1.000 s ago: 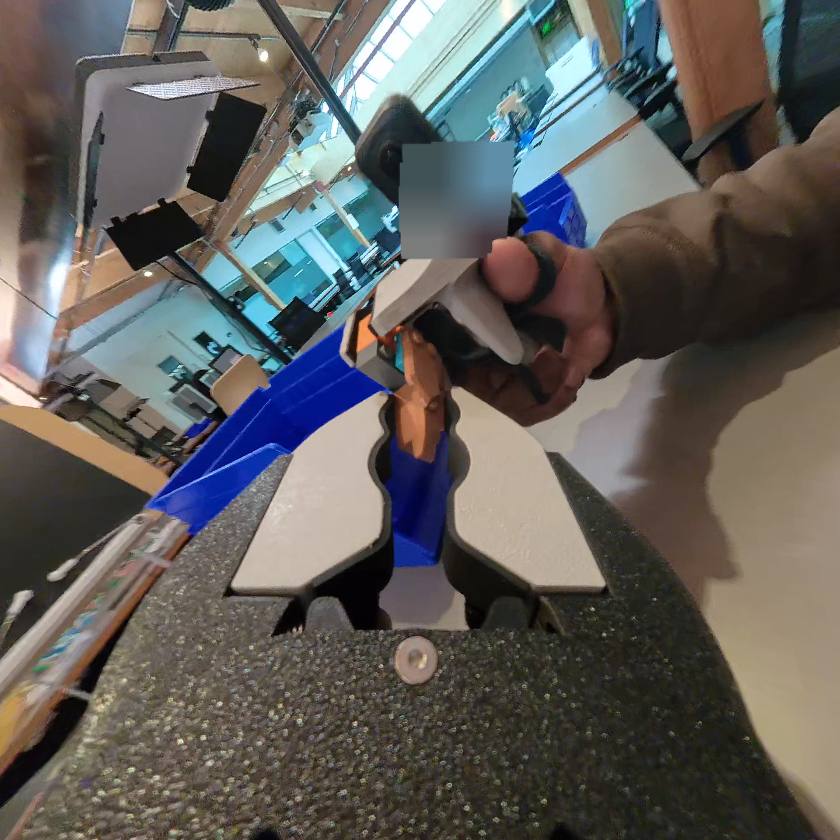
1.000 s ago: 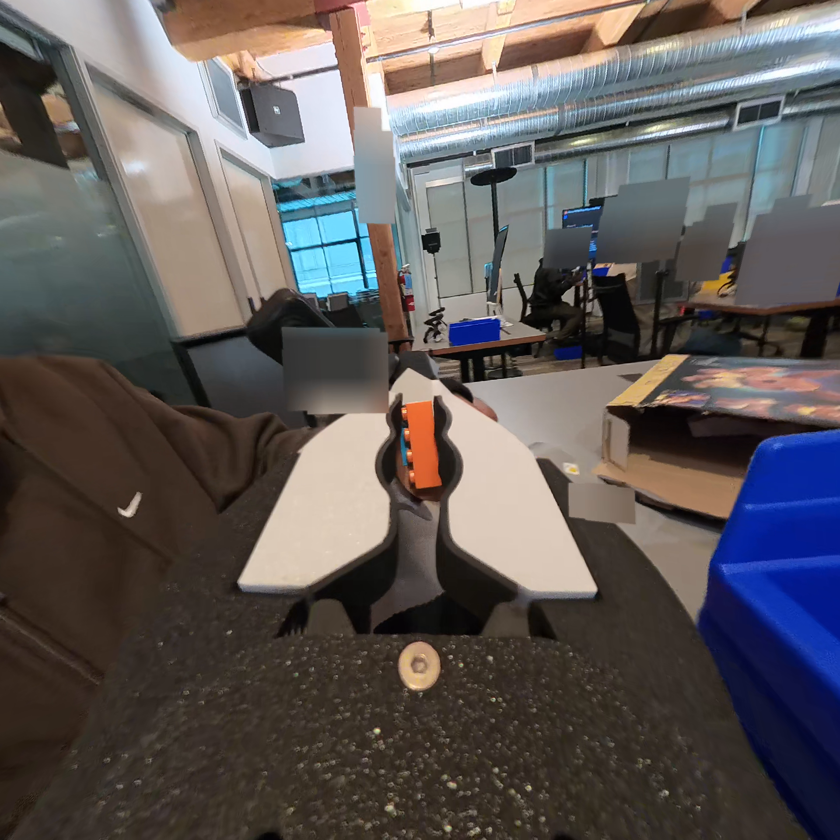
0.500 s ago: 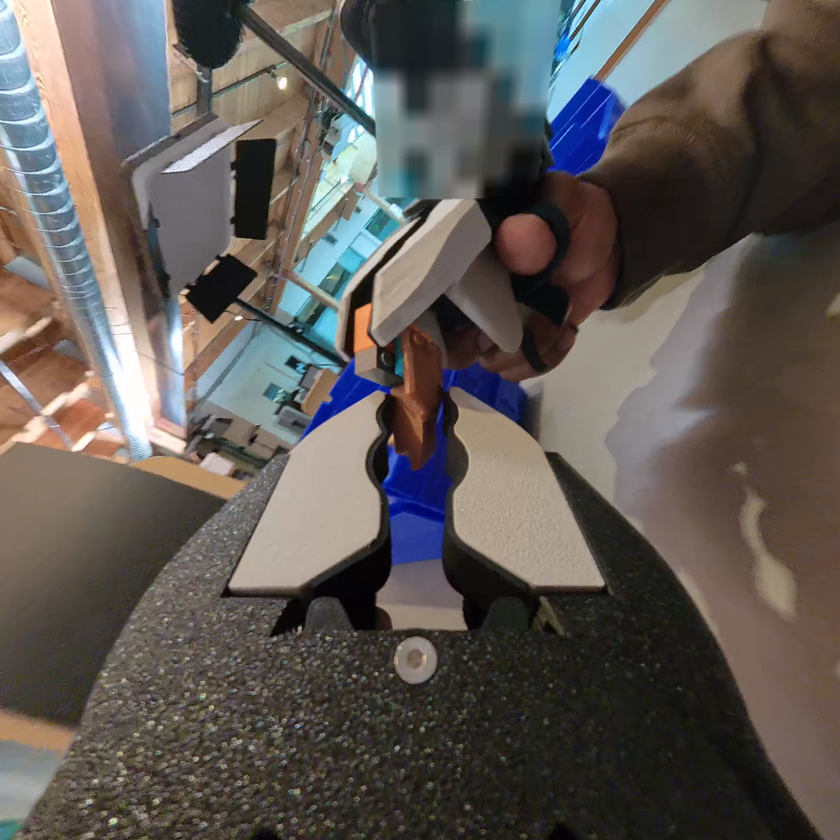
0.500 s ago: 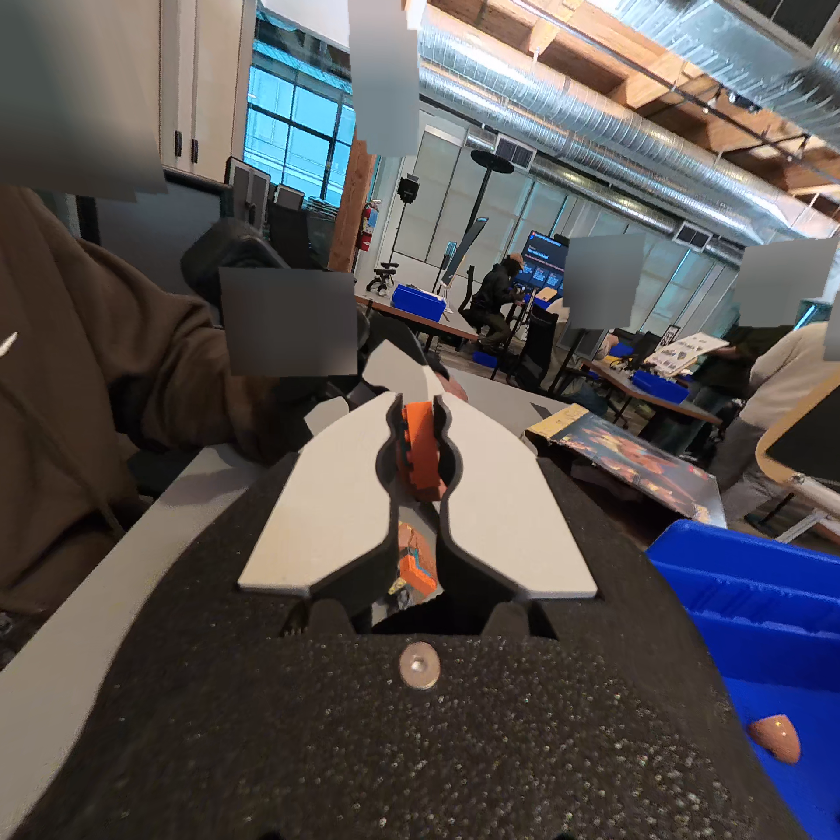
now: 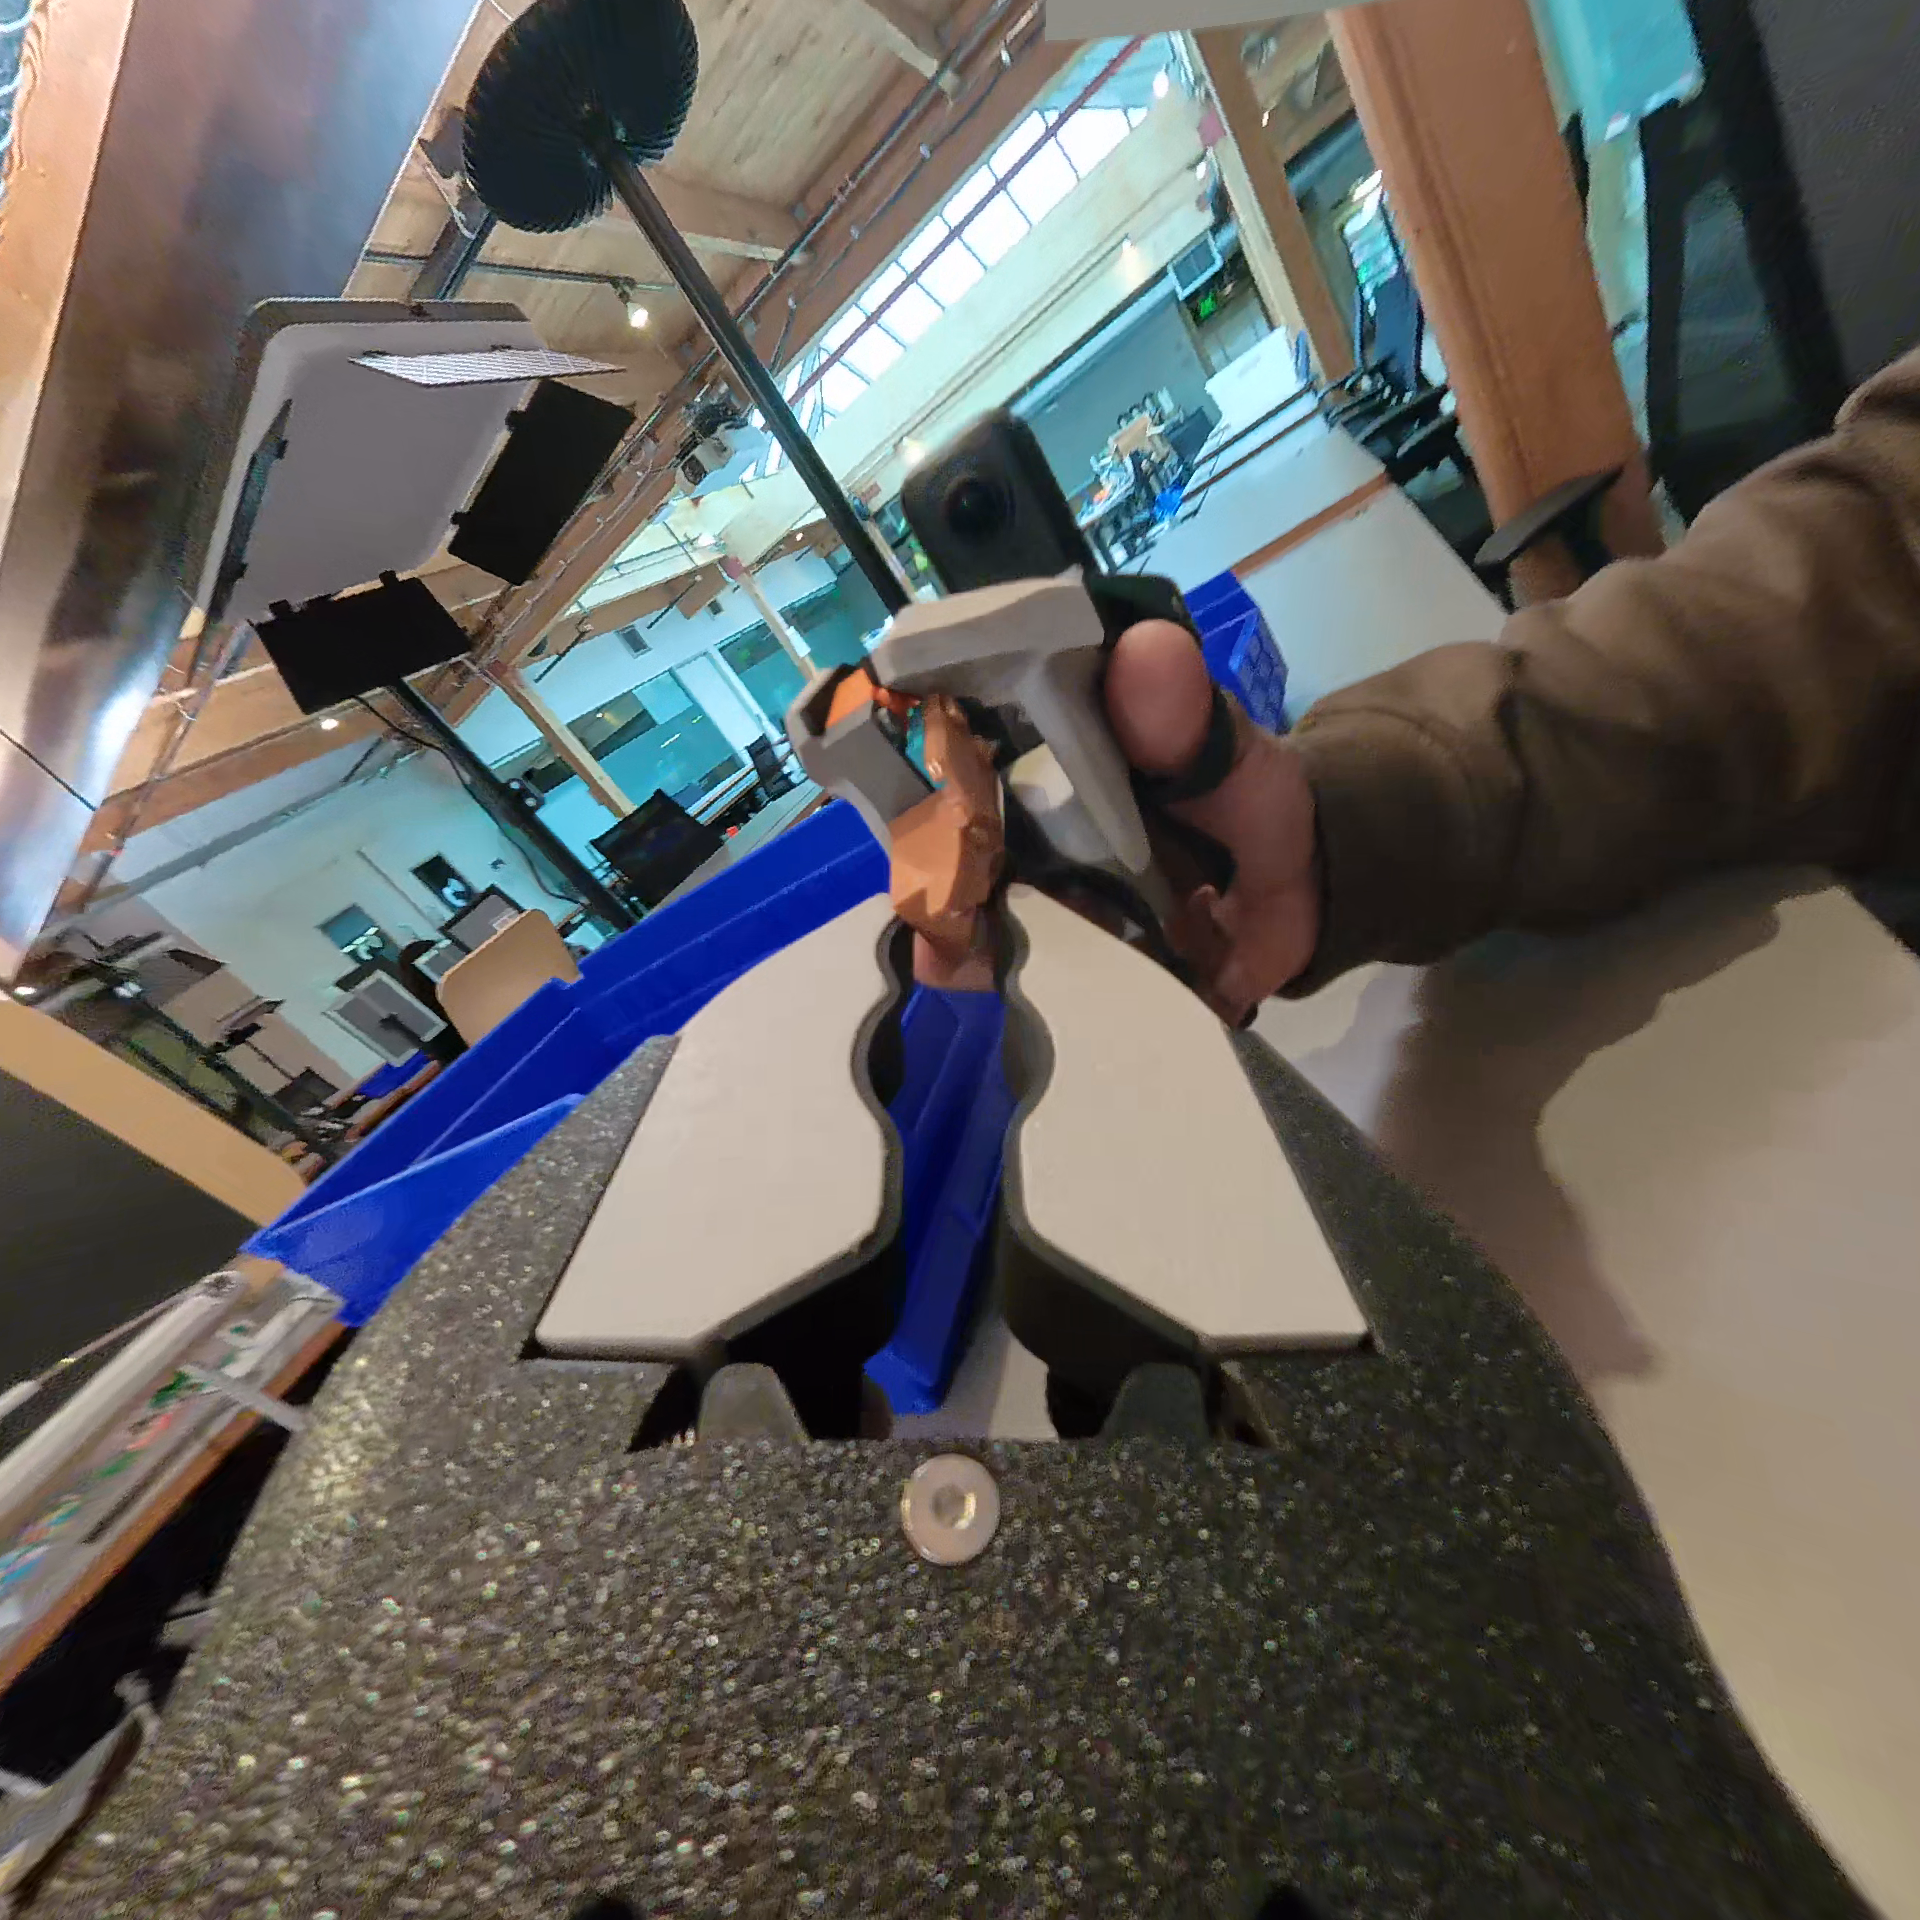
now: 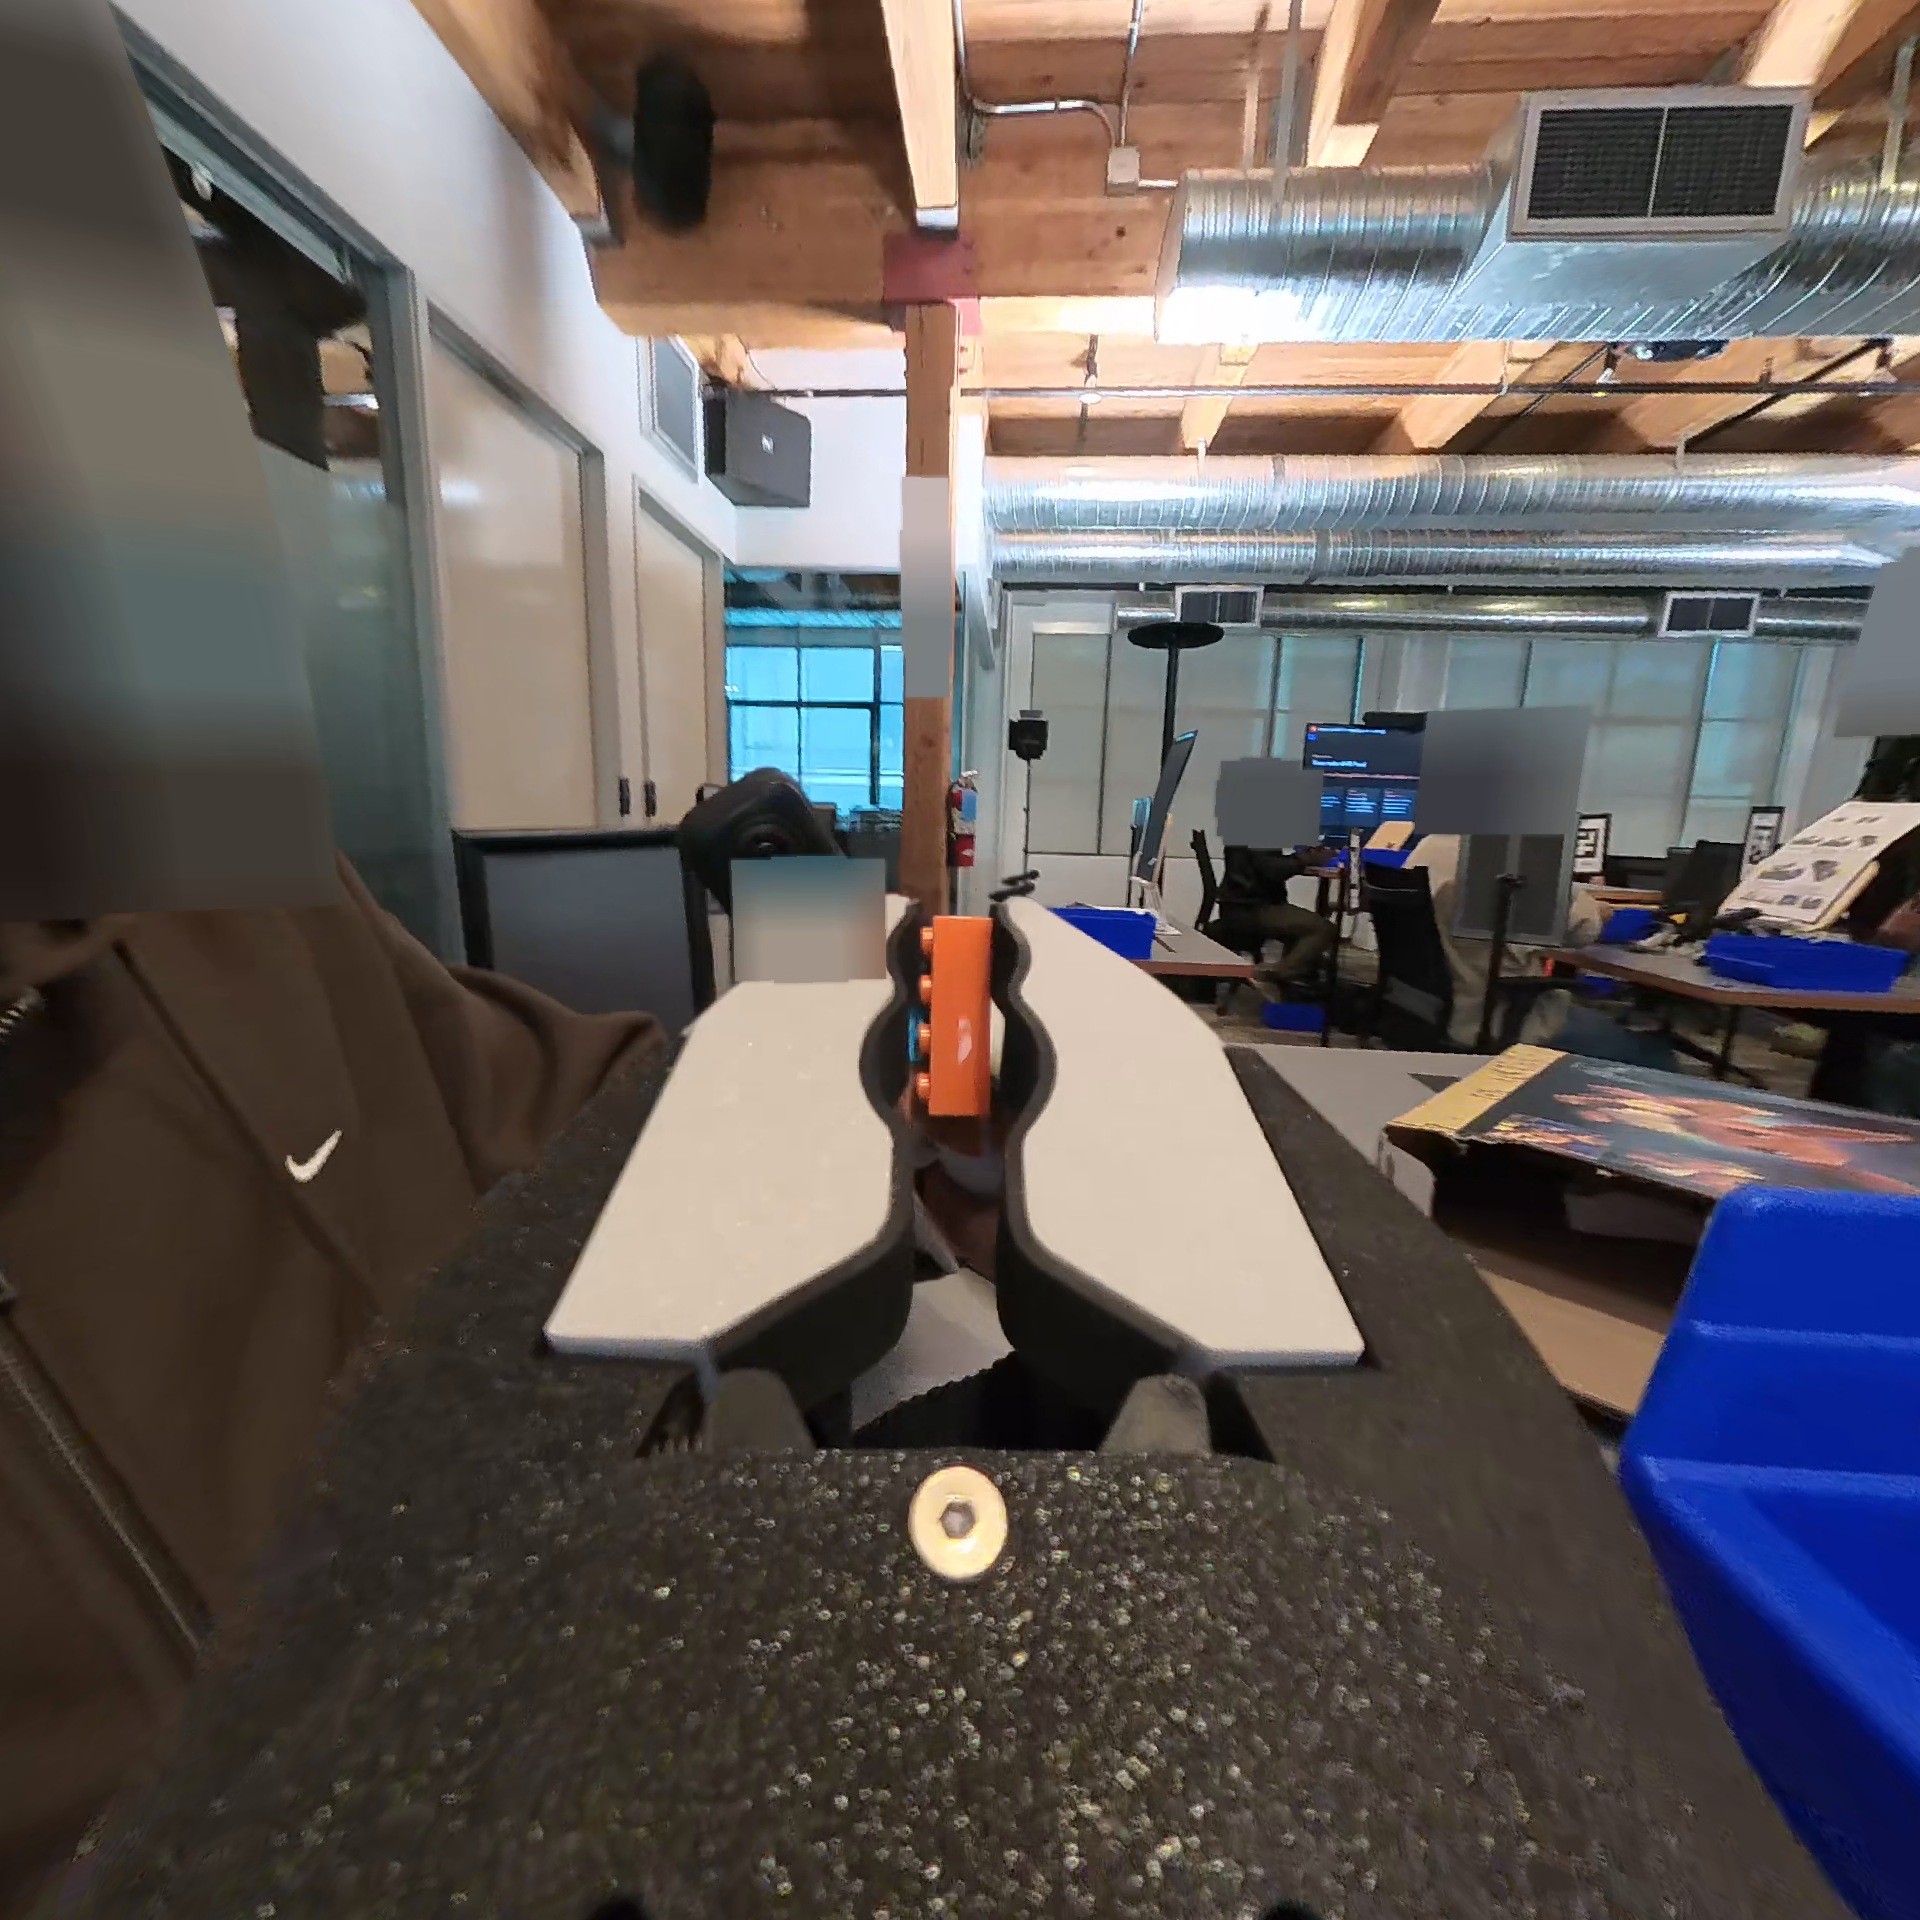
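Observation:
My left gripper (image 5: 951,940) is shut on a brown piece (image 5: 940,862) that sticks out past its tips. My right gripper (image 6: 951,935) is shut on an orange studded brick (image 6: 958,1023) with a bit of blue beside it. In the left wrist view the right gripper (image 5: 894,717) faces me, held by a hand (image 5: 1226,810). The brown piece reaches up to its jaws, where the orange brick (image 5: 854,704) shows. Whether the two pieces are joined I cannot tell. Both grippers are held in the air over a grey table (image 5: 1662,1247).
Blue bins (image 5: 675,987) stand to the left of the left gripper, and one blue bin (image 6: 1787,1455) is at the right gripper's lower right. An open cardboard box (image 6: 1662,1132) lies on the table. A brown jacket (image 6: 260,1195) fills the left of the right wrist view. The gap from one gripper's tips to the other's is roughly 4 cm.
Both views swung as the grippers tilted and came back nearly level. The two grippers stayed tip to tip, each still shut on its piece.

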`<state>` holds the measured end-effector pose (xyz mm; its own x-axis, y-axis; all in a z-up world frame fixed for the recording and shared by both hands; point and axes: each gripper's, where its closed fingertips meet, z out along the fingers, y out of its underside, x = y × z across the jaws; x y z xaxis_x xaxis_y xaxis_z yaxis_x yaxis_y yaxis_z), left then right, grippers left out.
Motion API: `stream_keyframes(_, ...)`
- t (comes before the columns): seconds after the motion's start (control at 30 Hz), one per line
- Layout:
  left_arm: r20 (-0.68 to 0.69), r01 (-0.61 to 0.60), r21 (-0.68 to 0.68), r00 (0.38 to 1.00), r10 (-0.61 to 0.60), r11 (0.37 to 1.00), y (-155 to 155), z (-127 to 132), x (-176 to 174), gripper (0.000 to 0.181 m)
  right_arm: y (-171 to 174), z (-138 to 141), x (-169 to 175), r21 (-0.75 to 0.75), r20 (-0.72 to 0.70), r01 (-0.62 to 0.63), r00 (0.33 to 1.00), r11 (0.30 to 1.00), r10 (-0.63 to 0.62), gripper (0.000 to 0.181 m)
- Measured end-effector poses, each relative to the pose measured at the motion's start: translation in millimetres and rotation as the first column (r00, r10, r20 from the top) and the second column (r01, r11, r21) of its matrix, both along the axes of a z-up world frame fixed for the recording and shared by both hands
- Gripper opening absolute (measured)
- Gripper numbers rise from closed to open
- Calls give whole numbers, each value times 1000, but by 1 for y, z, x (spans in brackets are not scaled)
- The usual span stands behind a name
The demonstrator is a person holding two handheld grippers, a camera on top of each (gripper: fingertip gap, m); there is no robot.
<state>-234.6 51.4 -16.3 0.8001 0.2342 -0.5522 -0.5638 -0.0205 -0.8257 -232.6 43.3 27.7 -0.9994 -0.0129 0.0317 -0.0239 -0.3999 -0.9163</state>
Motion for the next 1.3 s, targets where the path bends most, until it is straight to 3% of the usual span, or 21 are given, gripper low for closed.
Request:
stream_keyframes(0.27, 167, 76, 76, 982, -88, 994, 4, 3, 3, 27, 1, 1, -8, -107, 110, -26, 993, 994, 37, 12)
stream_keyframes(0.67, 376, 94, 182, 913, -158, 979, 9, 1, -5, 29, -4, 1, -5, -142, 106, -16, 994, 990, 32, 13)
stream_keyframes(0.87, 390, 131, 283, 889, -239, 950, 2, 11, -2, 20, -6, -3, -9, -114, 97, 25, 995, 993, -14, 12)
stream_keyframes(1.1, 347, 96, 203, 923, -163, 975, 2, 7, -5, 20, -7, -4, -12, -117, 104, 46, 994, 992, -34, 12)
stream_keyframes(1.3, 382, 113, 191, 907, -180, 975, 7, 1, -5, 27, -4, -1, -12, -139, 110, 45, 993, 989, -30, 12)
